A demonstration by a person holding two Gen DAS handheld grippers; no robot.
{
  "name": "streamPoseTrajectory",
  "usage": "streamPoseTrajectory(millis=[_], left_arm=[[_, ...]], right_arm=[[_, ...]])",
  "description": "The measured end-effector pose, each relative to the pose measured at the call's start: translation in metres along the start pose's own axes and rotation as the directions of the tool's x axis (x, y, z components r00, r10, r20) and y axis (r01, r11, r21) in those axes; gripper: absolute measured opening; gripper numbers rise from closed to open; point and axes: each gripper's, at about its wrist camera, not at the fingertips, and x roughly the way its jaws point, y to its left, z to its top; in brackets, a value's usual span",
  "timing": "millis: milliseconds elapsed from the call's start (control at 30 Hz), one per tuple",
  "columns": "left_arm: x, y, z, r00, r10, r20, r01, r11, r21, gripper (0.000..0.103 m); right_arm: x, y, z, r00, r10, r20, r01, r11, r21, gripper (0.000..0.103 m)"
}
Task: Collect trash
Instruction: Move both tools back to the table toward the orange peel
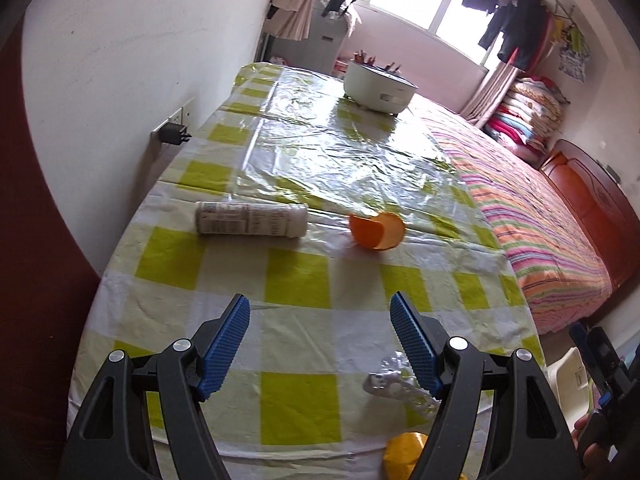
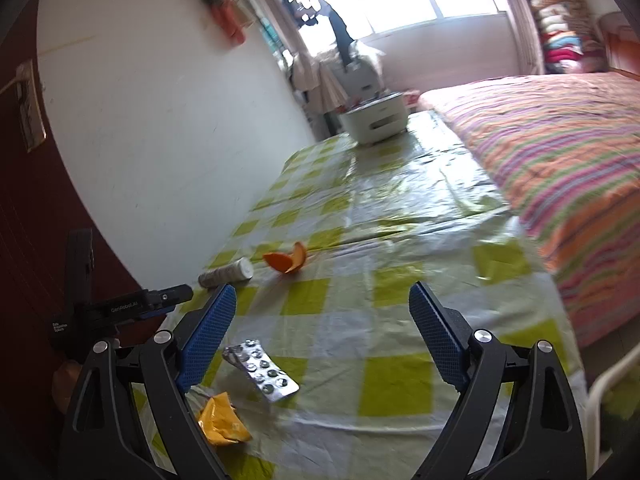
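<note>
On the green-checked tablecloth (image 1: 296,276) lie a white pill bottle (image 1: 251,220) on its side, an orange peel (image 1: 376,231), an empty silver blister pack (image 1: 400,388) and a yellow crumpled wrapper (image 1: 404,456). My left gripper (image 1: 320,312) is open and empty above the near part of the table. My right gripper (image 2: 322,302) is open and empty. In the right wrist view the blister pack (image 2: 260,370) and wrapper (image 2: 222,420) lie near its left finger, and the bottle (image 2: 226,274) and peel (image 2: 286,260) lie farther ahead.
A white round appliance (image 1: 378,86) stands at the table's far end. A bed with a striped cover (image 1: 540,232) runs along the table's right side. A white wall with a socket (image 1: 172,130) bounds the left. A white bin (image 1: 570,380) sits below the table's right corner.
</note>
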Motion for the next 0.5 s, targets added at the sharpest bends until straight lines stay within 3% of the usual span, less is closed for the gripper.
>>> streamPoseTrajectory(millis=[267,500], left_arm=[[0.010,0.008,0.000,0.999,0.035,-0.024,-0.035,0.999,0.000,0.071],[0.016,0.017,0.003,0.999,0.028,-0.040,-0.029,0.999,-0.026,0.071]], right_arm=[[0.064,0.021,0.014,0.986,0.093,-0.139,-0.100,0.994,-0.044,0.087],[0.125,0.036,0.022,0.966,0.048,-0.253,-0.084,0.988,-0.132,0.087]])
